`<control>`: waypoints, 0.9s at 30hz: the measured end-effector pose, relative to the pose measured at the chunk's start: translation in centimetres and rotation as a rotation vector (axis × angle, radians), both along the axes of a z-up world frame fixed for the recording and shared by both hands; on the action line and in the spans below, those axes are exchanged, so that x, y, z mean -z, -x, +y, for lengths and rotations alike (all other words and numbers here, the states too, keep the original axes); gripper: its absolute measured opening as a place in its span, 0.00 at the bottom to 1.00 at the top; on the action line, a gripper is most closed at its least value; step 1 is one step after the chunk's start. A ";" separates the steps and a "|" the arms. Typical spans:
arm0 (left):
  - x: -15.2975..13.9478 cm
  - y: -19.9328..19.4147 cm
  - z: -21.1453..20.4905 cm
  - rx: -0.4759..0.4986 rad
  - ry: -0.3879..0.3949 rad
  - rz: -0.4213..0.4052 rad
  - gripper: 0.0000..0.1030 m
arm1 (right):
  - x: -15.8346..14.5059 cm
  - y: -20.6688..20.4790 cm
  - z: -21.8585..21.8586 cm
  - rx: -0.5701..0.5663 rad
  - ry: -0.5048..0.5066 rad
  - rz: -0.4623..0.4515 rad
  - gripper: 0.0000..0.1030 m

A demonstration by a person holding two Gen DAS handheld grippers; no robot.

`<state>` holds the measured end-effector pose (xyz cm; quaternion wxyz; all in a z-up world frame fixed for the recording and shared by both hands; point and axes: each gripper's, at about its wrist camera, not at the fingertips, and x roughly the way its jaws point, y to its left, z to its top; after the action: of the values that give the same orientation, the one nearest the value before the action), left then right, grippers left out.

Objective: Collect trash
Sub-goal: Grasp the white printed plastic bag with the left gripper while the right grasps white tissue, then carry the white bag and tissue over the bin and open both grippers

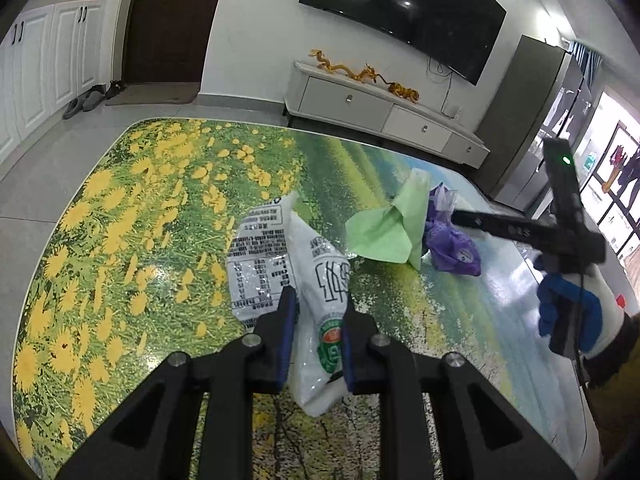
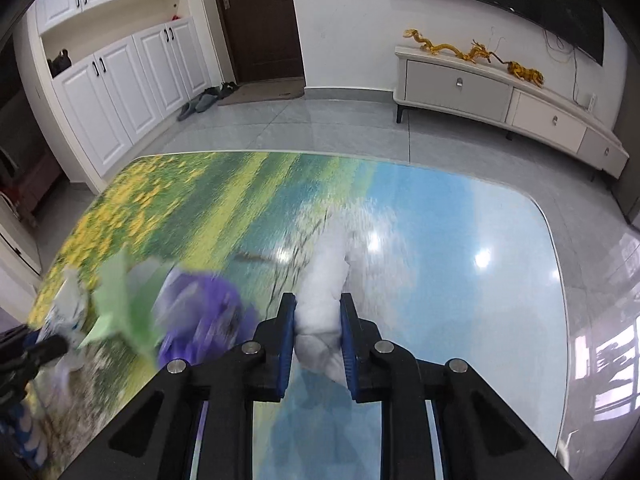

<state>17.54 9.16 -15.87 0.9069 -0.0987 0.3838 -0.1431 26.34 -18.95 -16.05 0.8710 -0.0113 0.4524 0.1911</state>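
Note:
My left gripper [image 1: 317,312] is shut on a white printed plastic bag [image 1: 316,280] and holds it over the flower-print table [image 1: 120,220]. A green paper sheet [image 1: 388,226] and a crumpled purple bag [image 1: 452,246] lie on the table to the right. My right gripper [image 2: 318,312] is shut on a white crumpled tissue [image 2: 324,280] above the table's blue part [image 2: 460,280]. The green paper [image 2: 120,304] and purple bag [image 2: 204,312] show blurred at its left. The right gripper also shows in the left wrist view [image 1: 520,232], held by a gloved hand.
A white TV cabinet [image 1: 384,112] stands beyond the table under a wall TV [image 1: 400,8]. White cupboards [image 2: 120,80] and a dark door [image 2: 256,16] are at the far left. Tiled floor surrounds the table. Its right edge [image 2: 560,280] is near.

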 end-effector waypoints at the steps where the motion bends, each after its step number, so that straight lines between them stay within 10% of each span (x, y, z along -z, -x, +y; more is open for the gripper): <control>1: -0.1 0.5 -0.1 -0.002 -0.003 -0.005 0.16 | -0.1 0.8 -0.2 0.000 -0.005 0.002 0.19; 15: -1.4 8.3 -3.2 0.071 0.033 -0.032 0.12 | -3.1 15.8 -5.0 0.028 -0.092 0.007 0.19; 27: -6.6 12.4 -13.2 0.319 -0.018 -0.100 0.12 | -6.0 23.8 -15.1 0.228 -0.168 -0.092 0.19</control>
<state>5.12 -4.06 -9.23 0.8915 -0.0213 0.3501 -0.2866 2.55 -34.02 -10.10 0.9047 0.1046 0.3929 0.1275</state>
